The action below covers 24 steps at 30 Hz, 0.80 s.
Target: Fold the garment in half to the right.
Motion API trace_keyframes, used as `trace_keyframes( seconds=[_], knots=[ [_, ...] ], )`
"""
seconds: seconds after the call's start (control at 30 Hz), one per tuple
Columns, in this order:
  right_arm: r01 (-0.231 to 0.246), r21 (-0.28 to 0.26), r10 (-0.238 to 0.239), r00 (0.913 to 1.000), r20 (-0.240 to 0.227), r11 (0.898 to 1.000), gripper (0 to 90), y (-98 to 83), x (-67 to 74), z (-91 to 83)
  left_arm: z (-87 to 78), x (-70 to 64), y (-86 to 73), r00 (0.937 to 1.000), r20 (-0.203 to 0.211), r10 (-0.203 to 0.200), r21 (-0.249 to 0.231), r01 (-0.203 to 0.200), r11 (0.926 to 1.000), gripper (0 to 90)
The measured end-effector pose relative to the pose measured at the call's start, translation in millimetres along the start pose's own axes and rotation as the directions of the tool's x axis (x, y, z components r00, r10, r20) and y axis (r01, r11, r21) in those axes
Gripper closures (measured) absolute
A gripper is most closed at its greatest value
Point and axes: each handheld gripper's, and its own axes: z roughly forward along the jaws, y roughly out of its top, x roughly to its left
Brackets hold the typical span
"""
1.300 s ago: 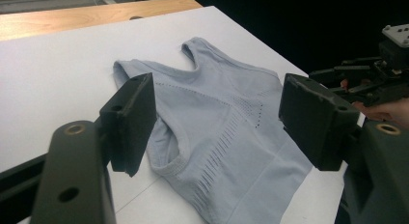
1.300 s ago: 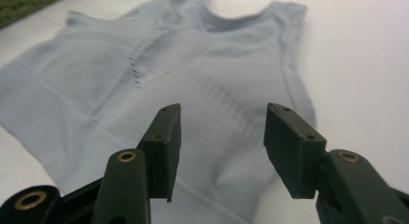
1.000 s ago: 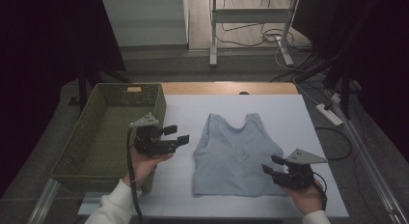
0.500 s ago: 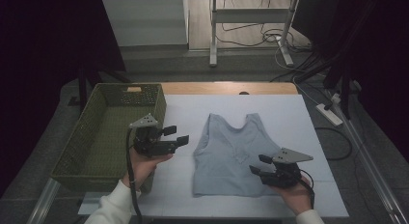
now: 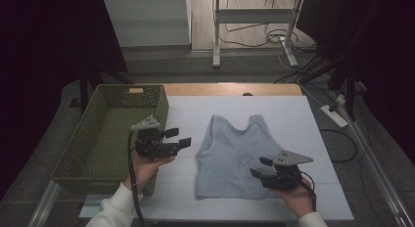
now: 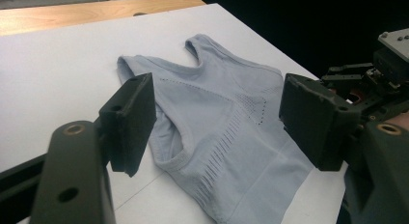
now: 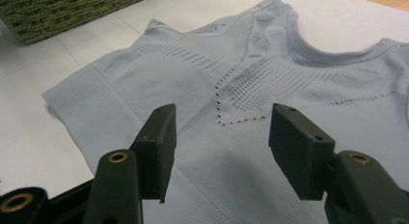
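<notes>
The bench (image 5: 303, 119) carried a white sheet, with a green woven basket (image 5: 78, 153) standing along its left edge. A pale blue sleeveless top (image 5: 235, 156) lay flat, face up, near the middle of the bench and somewhat toward the near edge, straps pointing to the far edge, hem toward us. It lay well apart from the basket.

We judged the step in hand to be the approach to a first grasp of the top; nothing was yet lifted or folded.

The left gripper (image 5: 178, 138) hung between basket and top, just beside the garment's left edge, jaws well apart and holding nothing. The right gripper (image 5: 259, 167) sat over the near right corner of the top; its jaws had just been opening and stood wide, with fabric below them but nothing pinched.

Our reading of the next move: each gripper must come down onto a garment edge and close on a single layer without bunching the cloth.
</notes>
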Motion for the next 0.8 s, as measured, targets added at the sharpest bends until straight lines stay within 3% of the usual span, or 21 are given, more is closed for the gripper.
trace_keyframes(
  seconds=[0.37, 0.8],
  knots=[
    [0.02, 0.011, -0.02, 0.9997, -0.016, 1.0, 43.1, 1.0, 5.2, 5.0, 5.9, 0.6, 0.0, 1.0, 0.0, 0.004, 0.015, -0.004, 0.9999, 29.3],
    [0.063, 0.03, -0.061, 0.9963, -0.061, 0.998, 42.9, 9.8, 22.0, 25.4, 6.8, 1.3, 0.9, 1.0, 0.006, 0.003, 0.012, -0.003, 0.9999, 29.2]
  ],
)
